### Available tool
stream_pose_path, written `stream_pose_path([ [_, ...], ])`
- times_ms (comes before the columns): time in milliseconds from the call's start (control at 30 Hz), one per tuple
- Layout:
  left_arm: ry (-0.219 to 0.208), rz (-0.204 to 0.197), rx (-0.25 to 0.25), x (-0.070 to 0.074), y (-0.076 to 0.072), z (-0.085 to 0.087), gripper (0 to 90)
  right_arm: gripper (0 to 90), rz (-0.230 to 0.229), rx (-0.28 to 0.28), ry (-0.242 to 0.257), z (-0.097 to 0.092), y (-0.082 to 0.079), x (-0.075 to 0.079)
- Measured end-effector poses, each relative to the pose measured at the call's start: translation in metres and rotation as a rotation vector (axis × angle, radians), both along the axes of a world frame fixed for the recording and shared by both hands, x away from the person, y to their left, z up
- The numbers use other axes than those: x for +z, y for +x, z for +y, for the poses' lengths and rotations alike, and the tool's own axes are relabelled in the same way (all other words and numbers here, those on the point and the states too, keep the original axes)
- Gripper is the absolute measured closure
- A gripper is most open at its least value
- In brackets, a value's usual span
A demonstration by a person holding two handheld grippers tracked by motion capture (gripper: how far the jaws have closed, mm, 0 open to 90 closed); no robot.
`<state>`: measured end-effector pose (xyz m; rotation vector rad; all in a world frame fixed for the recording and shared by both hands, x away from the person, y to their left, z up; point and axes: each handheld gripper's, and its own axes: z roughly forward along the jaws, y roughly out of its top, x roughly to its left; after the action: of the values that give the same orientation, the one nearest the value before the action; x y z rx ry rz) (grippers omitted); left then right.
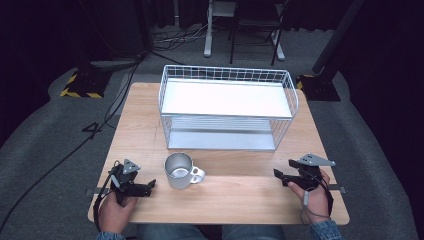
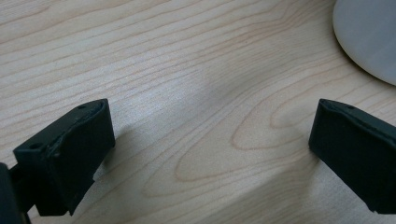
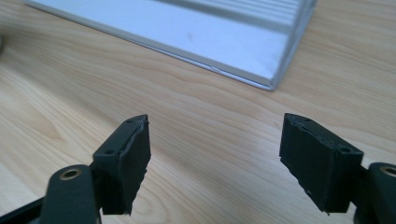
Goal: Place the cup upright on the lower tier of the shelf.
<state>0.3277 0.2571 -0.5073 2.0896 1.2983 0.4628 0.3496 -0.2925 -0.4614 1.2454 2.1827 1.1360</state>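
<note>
Metal mug [image 1: 178, 170] near centre looks light, stiff, slippery — grasp its right-side handle; left gripper [image 1: 148, 186] and right gripper [image 1: 278, 175] both gape wide, empty

The high view looks forward and down from above the person's side, taking in the whole wooden table [image 1: 145, 125] and the dark floor beyond. The left gripper view sits very close over the tabletop, facing down along its jaws, with the mug [image 2: 369, 37] at its upper right edge — the same mug [image 1: 179, 171] seen from above. The right gripper view, equally low, faces the wire shelf's [image 1: 227, 105] base [image 3: 187, 35] — also shared with the high view.
</note>
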Motion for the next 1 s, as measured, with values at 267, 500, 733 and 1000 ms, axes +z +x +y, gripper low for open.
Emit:
stream_pose_path([
  [267,0.002,0.0,-0.003,0.0,0.0,0.0,0.5,25.0,-0.022,0.084,0.002,0.025,-0.006,0.018],
  [500,0.003,0.0,0.0,0.0,-0.002,0.001,0.5,26.7,-0.041,0.144,0.021,0.046,-0.006,0.028],
  [733,0.004,0.0,0.029,0.0,-0.005,-0.001,0.5,26.6,-0.043,0.219,0.029,0.072,0.001,0.036],
  [1000,0.003,0.0,0.029,0.0,-0.005,-0.001,0.5,28.9,-0.03,0.291,0.042,0.103,0.006,0.038],
])
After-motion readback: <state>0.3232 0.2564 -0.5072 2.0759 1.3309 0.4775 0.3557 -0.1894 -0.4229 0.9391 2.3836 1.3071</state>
